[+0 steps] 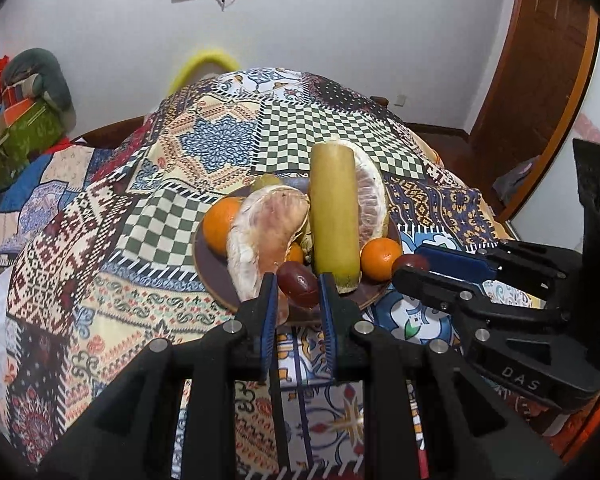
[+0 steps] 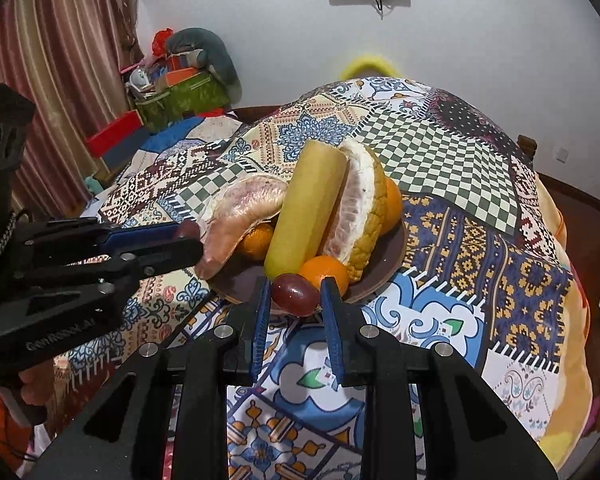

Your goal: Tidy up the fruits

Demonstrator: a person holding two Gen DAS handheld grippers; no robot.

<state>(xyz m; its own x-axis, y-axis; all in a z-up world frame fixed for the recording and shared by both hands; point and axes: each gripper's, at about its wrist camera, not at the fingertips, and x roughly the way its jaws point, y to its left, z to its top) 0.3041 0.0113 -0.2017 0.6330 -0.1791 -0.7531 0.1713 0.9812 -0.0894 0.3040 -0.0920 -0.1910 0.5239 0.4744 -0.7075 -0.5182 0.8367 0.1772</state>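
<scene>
A brown plate (image 1: pixel 220 292) (image 2: pixel 388 256) on the patterned cloth holds a tall yellow-green stalk piece (image 1: pixel 334 216) (image 2: pixel 306 208), two peeled pomelo wedges (image 1: pixel 264 232) (image 2: pixel 360 208) and several oranges (image 1: pixel 378 258) (image 2: pixel 326 272). My left gripper (image 1: pixel 298 286) is shut on a dark red jujube (image 1: pixel 298 284) at the plate's near edge. My right gripper (image 2: pixel 294 292) is shut on another dark red jujube (image 2: pixel 294 294) at the plate's near edge. Each gripper shows in the other's view, the right one (image 1: pixel 410 266) and the left one (image 2: pixel 188 236), each with a red fruit at its tips.
The table is draped in a patchwork cloth (image 1: pixel 160 168) (image 2: pixel 480 240). Boxes and cushions (image 2: pixel 180 80) are stacked at the far left by a curtain. A wooden door (image 1: pixel 540 100) stands at the right. A yellow chair back (image 1: pixel 204 64) rises behind the table.
</scene>
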